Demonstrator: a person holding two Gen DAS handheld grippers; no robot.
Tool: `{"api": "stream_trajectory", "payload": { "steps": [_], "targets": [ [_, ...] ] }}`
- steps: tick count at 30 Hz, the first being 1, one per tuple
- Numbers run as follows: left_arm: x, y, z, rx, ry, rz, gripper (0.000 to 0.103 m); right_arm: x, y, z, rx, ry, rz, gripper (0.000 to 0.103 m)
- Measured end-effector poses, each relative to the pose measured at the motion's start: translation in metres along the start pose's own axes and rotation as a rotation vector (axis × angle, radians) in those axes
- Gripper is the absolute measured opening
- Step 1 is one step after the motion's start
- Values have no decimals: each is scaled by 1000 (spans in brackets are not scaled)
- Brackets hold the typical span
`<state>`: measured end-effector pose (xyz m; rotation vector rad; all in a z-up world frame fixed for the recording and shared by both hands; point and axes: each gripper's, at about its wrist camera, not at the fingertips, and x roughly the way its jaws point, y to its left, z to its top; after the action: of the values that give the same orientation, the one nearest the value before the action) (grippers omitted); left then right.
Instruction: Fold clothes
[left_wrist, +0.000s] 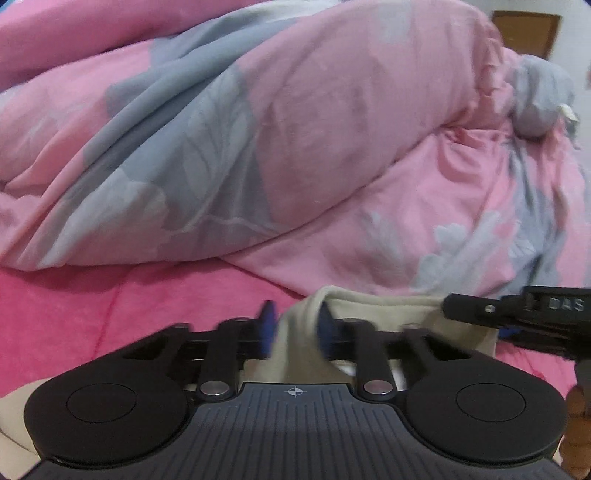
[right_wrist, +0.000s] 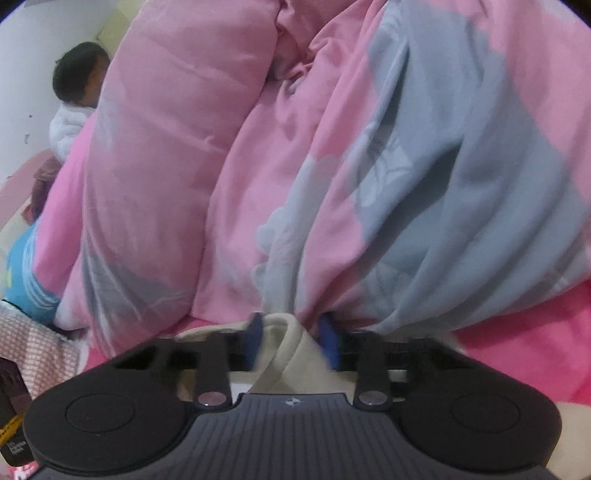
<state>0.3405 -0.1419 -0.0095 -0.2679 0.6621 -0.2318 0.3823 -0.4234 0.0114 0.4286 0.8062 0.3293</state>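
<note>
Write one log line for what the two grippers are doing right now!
left hand-held gripper: shut on beige cotton garment | right hand-held gripper: shut on same garment | beyond: pink-and-grey quilt

right gripper (right_wrist: 291, 338) fingers pinch beige garment (right_wrist: 295, 365) | pink quilt (right_wrist: 229, 166) behind

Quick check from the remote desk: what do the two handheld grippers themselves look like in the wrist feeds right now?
Both match: the left gripper and right gripper each have a dark grey ribbed body with a small white crosshair mark, two round black discs at the sides, black linkage bars with silver pivot pins, and blue pads on the fingers. In the left wrist view the right gripper's black finger bears raised letters "DAS". No cables or sleeves show.
</note>
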Motion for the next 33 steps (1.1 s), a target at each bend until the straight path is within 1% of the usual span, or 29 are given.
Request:
{"api": "stream_trajectory", "payload": {
  "steps": [2,6,7,9,10,13,14,15,16,17,20,22,24,26,28,29,30,31,32,33],
  "targets": [
    [-12,-4,-2,35,-25,-15,11,-7,2,-3,-27,-8,16,19],
    [-46,-7,-5,99,-60,-62,10,-42,12,-18,-105,-25,65,17],
    [-56,-7,-8,125,-57,-78,10,-52,16,-24,-137,-29,72,17],
    [-78,-6,-15,184,-41,-113,10,-76,25,-45,-244,-36,72,17],
    [-89,-5,-21,217,-23,-126,10,-88,28,-57,-297,-39,72,17],
    [-107,3,-44,297,125,-161,15,-107,31,-98,-425,-2,45,18],
    [-112,6,-52,308,168,-164,24,-106,29,-111,-457,32,20,19],
    [-116,10,-60,319,211,-166,28,-106,27,-124,-485,64,-3,20],
    [-122,14,-65,324,223,-166,35,-107,23,-133,-494,81,-20,21],
    [-130,18,-70,325,221,-166,36,-109,21,-141,-501,93,-33,23],
    [-150,28,-69,304,162,-178,37,-135,14,-140,-451,37,-2,38],
    [-160,33,-62,274,90,-181,40,-152,10,-132,-402,-1,30,39],
    [-160,33,-54,235,25,-163,43,-161,7,-121,-355,-35,41,39],
    [-150,31,-48,199,15,-145,44,-159,1,-111,-273,-31,48,39],
    [-134,26,-50,176,8,-119,44,-144,-9,-103,-154,-12,45,40],
    [-128,23,-53,181,-16,-101,44,-137,-16,-100,-91,-3,44,41],
    [-125,19,-59,199,-62,-73,44,-129,-22,-97,-30,6,45,41],
    [-124,16,-67,232,-115,-42,46,-120,-28,-96,18,13,50,41],
    [-121,11,-75,282,-145,-20,51,-112,-33,-98,46,19,53,41],
    [-114,7,-83,345,-138,-7,52,-106,-38,-99,71,27,48,41]
  ]
}}
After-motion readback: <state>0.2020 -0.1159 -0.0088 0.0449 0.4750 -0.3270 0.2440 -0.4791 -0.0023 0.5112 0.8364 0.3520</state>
